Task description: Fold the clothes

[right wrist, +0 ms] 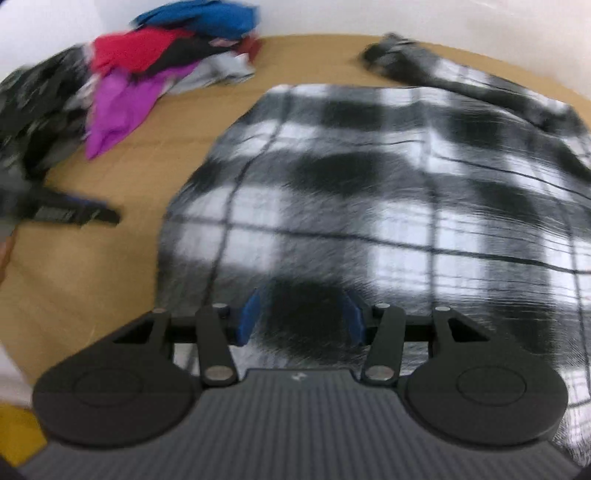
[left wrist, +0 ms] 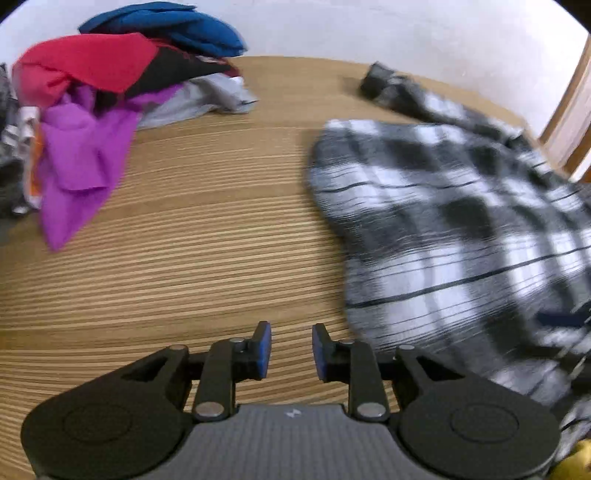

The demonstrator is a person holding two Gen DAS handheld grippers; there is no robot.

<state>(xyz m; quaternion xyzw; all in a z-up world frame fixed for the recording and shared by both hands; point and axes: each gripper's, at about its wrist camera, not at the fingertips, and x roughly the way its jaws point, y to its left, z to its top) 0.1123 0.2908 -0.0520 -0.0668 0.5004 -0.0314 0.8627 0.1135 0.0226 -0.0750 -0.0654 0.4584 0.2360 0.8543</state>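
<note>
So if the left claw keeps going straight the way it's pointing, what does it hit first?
Probably the bare wooden table: the left claw points down at it, with the plaid shirt off to its right.

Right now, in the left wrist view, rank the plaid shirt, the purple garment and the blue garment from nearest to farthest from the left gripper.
From the left gripper:
1. Plaid shirt, spread out on the right, its edge just beside the right finger.
2. Purple garment, front of the pile at left.
3. Blue garment, top of the pile, at the back by the wall.

Two wrist cameras, both looking steeply down at the wooden surface [left wrist: 207,236].
Left view stays beside the plaid shirt [left wrist: 461,229], right view close above it; both share the clothes pile [right wrist: 155,70].
</note>
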